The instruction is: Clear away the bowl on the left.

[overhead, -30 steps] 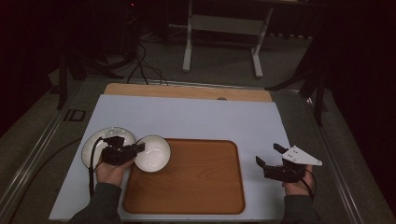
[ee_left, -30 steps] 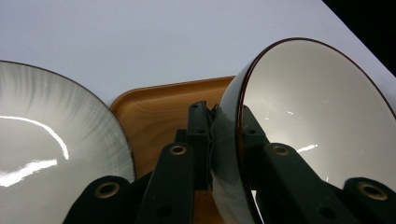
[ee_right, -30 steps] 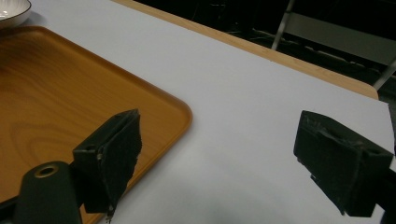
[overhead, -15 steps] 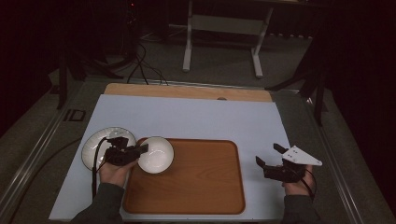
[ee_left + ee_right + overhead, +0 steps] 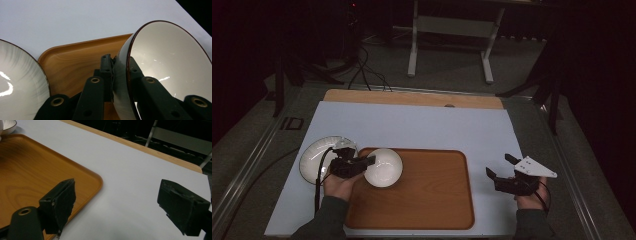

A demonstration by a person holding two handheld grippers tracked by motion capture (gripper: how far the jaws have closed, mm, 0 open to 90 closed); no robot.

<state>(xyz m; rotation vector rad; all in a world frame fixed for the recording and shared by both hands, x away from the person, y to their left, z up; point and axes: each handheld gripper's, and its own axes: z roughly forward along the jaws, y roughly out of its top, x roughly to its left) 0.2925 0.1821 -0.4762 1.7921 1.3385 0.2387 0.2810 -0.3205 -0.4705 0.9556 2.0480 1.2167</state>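
Gripping the rim of a small white bowl (image 5: 383, 167) with a dark brown edge, the left gripper (image 5: 362, 163) sits at the lower left of the high view, one black jaw inside the bowl and one outside, clamped on the wall. The bowl is tilted on its side at the upper left corner of a wooden tray (image 5: 422, 200); in the left gripper view its glossy, smooth inside (image 5: 170, 62) faces right and the jaws pinch its thin rim near the frame's centre. The tray is rectangular with rounded corners, a raised lip and a warm orange-brown grain. Just left of the bowl, a wider, shallow white dish (image 5: 319, 156) with faint grey streaks rests on the sheet, seen empty at the left edge of the left gripper view (image 5: 20, 75). At the lower right of the high view the right gripper (image 5: 500, 169) is held off the tray's right side, its two matte black jaws spread wide with nothing between them. A pale blue-white sheet (image 5: 422, 127) covers the table, whose light wood edge (image 5: 412, 98) shows at the far side. Beyond, in the upper frame, lie a dim grey floor, black cables (image 5: 362, 75) and a pale metal stand (image 5: 449, 30).
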